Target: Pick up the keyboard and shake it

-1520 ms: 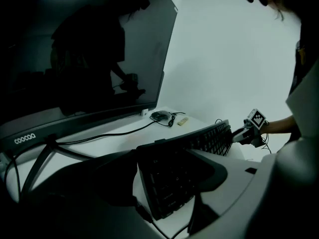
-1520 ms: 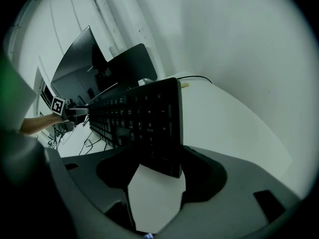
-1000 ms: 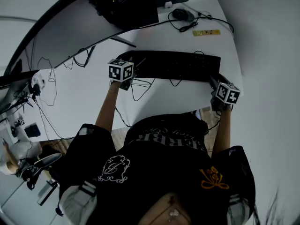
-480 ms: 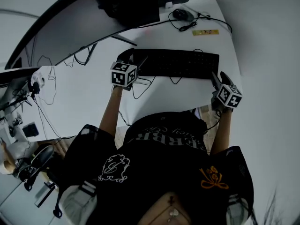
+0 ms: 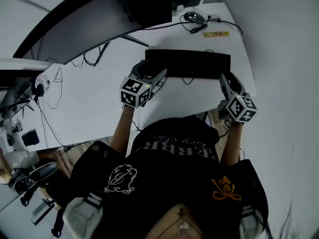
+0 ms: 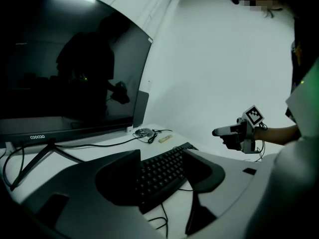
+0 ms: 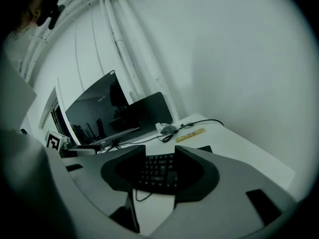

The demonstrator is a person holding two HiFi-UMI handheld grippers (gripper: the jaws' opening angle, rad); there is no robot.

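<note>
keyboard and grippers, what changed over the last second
The left gripper and right gripper rose from the ends of the keyboard, back toward the person; their jaws have just been closing partway, nothing between them. Keyboard, mouse and monitor stayed on the desk.

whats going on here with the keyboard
A person holds the left gripper and right gripper by the two ends of the black keyboard, which lies flat on the white desk. Both sets of tongs have just been closing, but they stand apart with nothing gripped between them.
</note>
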